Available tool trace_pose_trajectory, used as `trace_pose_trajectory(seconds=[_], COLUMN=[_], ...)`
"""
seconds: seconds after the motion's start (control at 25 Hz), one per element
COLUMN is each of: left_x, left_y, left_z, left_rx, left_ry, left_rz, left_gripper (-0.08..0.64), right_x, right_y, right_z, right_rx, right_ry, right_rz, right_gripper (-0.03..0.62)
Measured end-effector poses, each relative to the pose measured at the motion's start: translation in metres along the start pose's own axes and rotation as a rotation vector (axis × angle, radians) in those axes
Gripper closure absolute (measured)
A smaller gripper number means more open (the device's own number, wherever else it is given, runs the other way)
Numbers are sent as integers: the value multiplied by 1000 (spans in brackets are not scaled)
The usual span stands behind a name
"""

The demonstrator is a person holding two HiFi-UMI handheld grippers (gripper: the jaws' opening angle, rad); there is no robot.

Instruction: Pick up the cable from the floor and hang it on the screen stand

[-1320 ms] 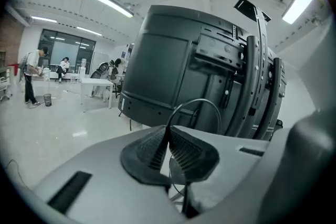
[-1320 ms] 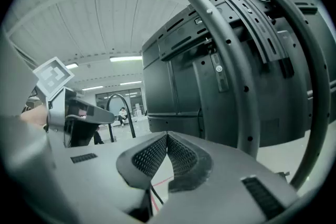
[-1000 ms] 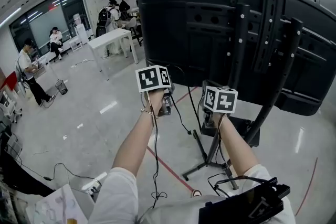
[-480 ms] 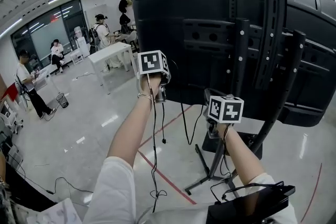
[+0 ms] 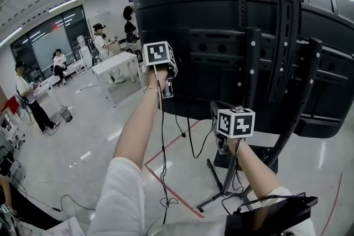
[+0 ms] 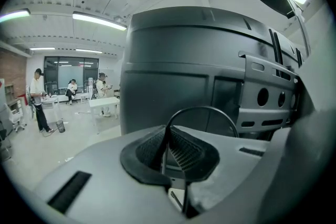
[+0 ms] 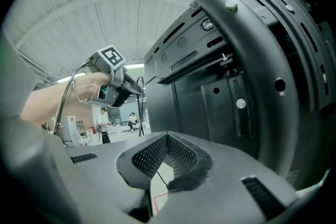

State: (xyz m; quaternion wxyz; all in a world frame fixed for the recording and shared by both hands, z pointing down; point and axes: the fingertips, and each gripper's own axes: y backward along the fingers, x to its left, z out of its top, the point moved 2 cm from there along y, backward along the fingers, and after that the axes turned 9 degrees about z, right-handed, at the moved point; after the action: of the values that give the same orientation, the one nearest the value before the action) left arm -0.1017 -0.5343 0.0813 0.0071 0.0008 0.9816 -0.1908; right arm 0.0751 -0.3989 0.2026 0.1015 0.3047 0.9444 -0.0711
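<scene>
Left gripper view: thin black cable (image 6: 202,108) loops out of left hand-held gripper (image 6: 168,150), clamped.

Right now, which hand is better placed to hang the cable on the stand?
Left. The left gripper is shut on the cable and held high near the stand's uprights; the right gripper is lower, by the screen's bottom edge.

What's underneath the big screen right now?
The stand's legs on the glossy floor, red tape lines and a hanging loop of cable. The person's right forearm covers the area beside the legs.
</scene>
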Motion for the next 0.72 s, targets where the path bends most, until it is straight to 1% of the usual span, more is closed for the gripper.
trace_pose_trajectory(seconds=[0.32, 0.56, 0.72], left_x=[-11, -20, -20], left_y=[-15, -16, -22], left_z=[28, 57, 73], left_rx=[-11, -38, -40], left_ry=[-34, -85, -102], left_rz=[6, 13, 19], left_gripper=[541, 541, 541], right_x=[-7, -8, -7], right_y=[-9, -12, -14], right_z=[11, 16, 18], right_rx=[-4, -9, -10], right_ry=[-1, -26, -40], right_rz=[7, 23, 29], right_gripper=[575, 575, 575])
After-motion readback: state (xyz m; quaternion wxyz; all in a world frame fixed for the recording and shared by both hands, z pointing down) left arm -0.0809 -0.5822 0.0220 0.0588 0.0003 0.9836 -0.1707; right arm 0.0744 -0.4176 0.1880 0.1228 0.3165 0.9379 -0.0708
